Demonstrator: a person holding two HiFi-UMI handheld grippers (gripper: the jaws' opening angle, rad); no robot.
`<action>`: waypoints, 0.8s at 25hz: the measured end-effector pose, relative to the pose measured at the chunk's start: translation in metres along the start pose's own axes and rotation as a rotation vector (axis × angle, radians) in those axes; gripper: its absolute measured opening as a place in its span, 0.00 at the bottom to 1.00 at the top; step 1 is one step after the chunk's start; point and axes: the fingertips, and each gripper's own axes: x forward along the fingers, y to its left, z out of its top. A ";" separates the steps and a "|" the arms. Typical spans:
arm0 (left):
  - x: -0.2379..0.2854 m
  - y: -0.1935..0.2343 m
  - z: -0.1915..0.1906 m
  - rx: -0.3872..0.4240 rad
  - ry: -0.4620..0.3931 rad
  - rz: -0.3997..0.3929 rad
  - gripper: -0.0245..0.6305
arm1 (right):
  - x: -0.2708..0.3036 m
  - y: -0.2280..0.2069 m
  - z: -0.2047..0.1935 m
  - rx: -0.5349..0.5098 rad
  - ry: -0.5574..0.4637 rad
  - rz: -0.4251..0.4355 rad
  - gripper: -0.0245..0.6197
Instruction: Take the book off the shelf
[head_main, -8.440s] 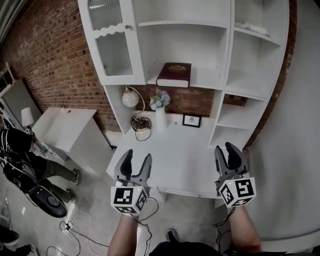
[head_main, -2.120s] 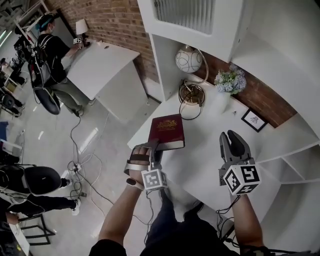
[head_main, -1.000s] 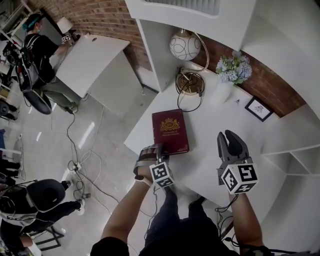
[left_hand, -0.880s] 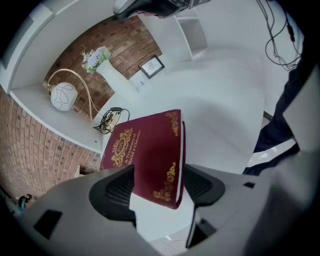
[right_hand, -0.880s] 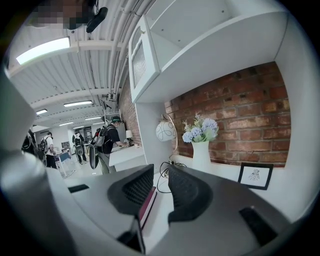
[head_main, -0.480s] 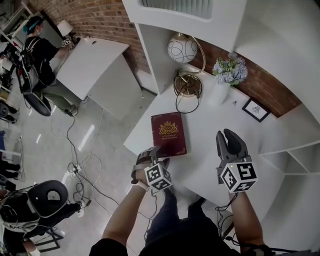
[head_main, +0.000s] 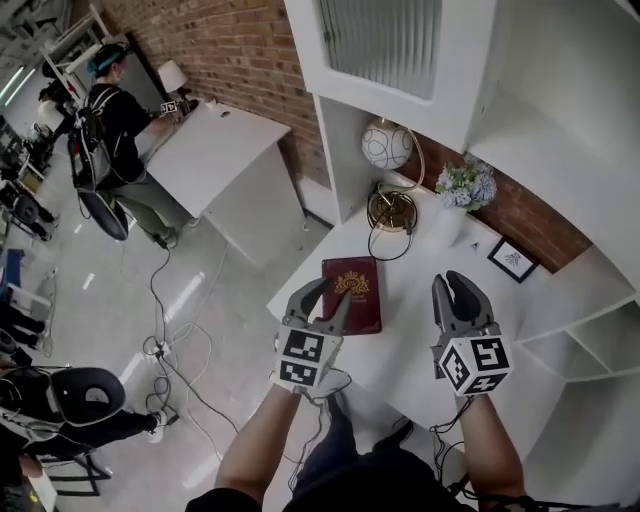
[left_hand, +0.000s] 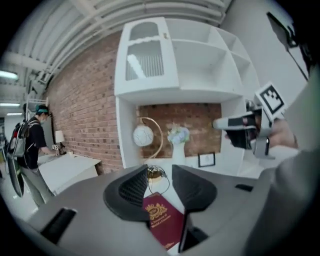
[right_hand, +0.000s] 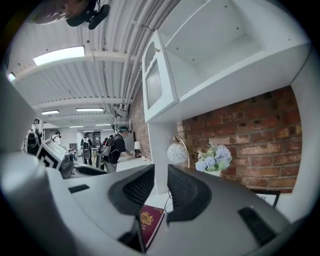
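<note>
The dark red book (head_main: 353, 292) with a gold crest lies flat on the white desk (head_main: 420, 318). My left gripper (head_main: 322, 300) hovers at the book's near left edge. Its jaws are closing with nothing between them, and the pads touch nothing. In the left gripper view the book (left_hand: 162, 220) shows below, through the gap of the left gripper (left_hand: 160, 182). My right gripper (head_main: 458, 292) hangs over the desk to the book's right, its jaws a little apart and empty. The right gripper view shows the book (right_hand: 150, 220) low between the jaws of the right gripper (right_hand: 160, 187).
A globe lamp (head_main: 388, 145) with a gold ring, a flower vase (head_main: 460, 190) and a small picture frame (head_main: 512, 260) stand at the desk's back. The white shelf unit (head_main: 480, 60) rises above. A person (head_main: 120, 120) stands at a second desk (head_main: 215, 150); cables (head_main: 170, 340) lie on the floor.
My left gripper has come off the book's near edge and risen, with its jaws drawn closer together. The book stays flat on the desk. The right gripper has barely moved.
</note>
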 end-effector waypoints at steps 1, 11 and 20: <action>-0.008 0.005 0.013 -0.039 -0.039 0.020 0.25 | -0.001 0.004 0.006 -0.006 -0.010 0.006 0.16; -0.071 0.024 0.082 -0.139 -0.232 0.141 0.11 | -0.019 0.033 0.067 -0.077 -0.133 0.054 0.05; -0.116 0.020 0.133 -0.113 -0.356 0.208 0.11 | -0.040 0.053 0.102 -0.110 -0.208 0.100 0.05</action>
